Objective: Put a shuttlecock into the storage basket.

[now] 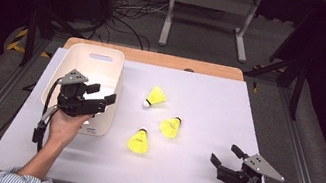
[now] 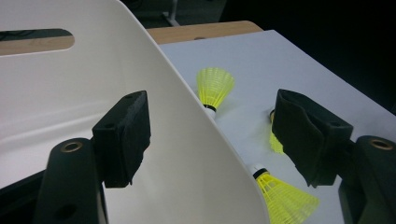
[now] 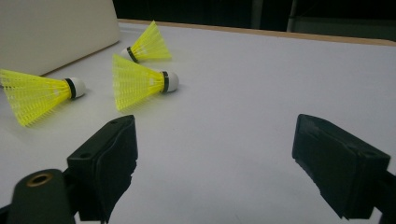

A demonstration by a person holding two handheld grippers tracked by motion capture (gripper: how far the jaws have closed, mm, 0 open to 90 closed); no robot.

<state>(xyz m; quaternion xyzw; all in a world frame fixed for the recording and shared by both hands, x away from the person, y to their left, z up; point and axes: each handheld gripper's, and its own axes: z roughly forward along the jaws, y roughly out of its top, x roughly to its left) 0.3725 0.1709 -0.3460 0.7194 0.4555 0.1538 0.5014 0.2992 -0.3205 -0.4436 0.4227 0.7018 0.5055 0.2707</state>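
Three yellow shuttlecocks (image 1: 156,96) (image 1: 170,127) (image 1: 138,141), beside white bin (image 1: 86,60)

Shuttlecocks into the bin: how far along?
Done: nothing visible; all three yellow shuttlecocks lie on the white mat, outside the white bin. In hand: nothing; left gripper open, jaws astride the bin's right wall; right gripper open and empty. Left: all three.

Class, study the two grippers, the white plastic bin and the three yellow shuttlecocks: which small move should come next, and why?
Probably the left gripper should swing off the white plastic bin's rim toward the nearest yellow shuttlecock. Its fingers are open, straddle the bin wall and hold nothing, while all three shuttlecocks lie on the white tabletop outside the bin.
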